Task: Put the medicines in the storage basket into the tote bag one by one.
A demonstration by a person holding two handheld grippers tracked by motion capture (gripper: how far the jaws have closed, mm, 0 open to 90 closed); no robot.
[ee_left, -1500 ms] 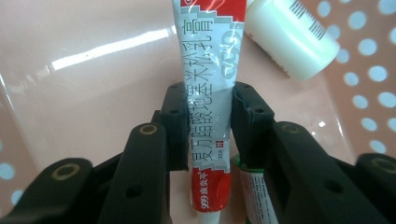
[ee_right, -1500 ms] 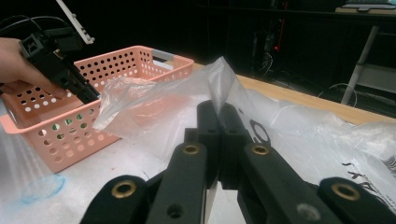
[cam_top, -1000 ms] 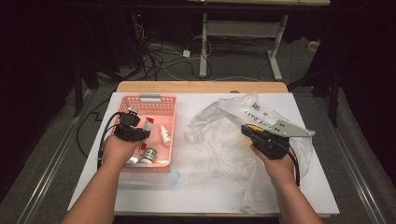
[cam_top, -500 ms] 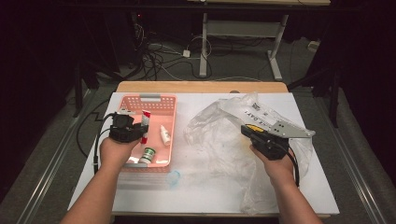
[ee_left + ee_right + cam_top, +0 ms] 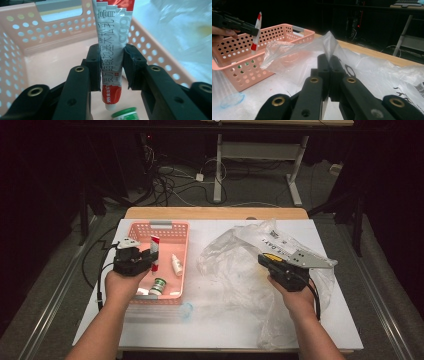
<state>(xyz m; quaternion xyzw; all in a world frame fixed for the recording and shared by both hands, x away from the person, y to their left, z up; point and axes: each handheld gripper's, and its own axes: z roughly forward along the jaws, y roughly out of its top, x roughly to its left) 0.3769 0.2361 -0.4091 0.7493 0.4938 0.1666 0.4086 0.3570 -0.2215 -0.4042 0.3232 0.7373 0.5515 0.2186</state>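
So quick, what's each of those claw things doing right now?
Left gripper: closed on the red and white tube, above the pink basket.
Right gripper: closed, pinching the clear plastic bag.

Both forearms bare, no sleeves. Left gripper [image 5: 145, 260]: black body, brass-ringed screw holes, black cable. Right gripper [image 5: 264, 260]: black, grey three-cornered plate, yellow mark.

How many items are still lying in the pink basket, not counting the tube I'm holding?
2: a small white bottle mid-basket and a green-capped jar near the front. The left gripper may hide others.
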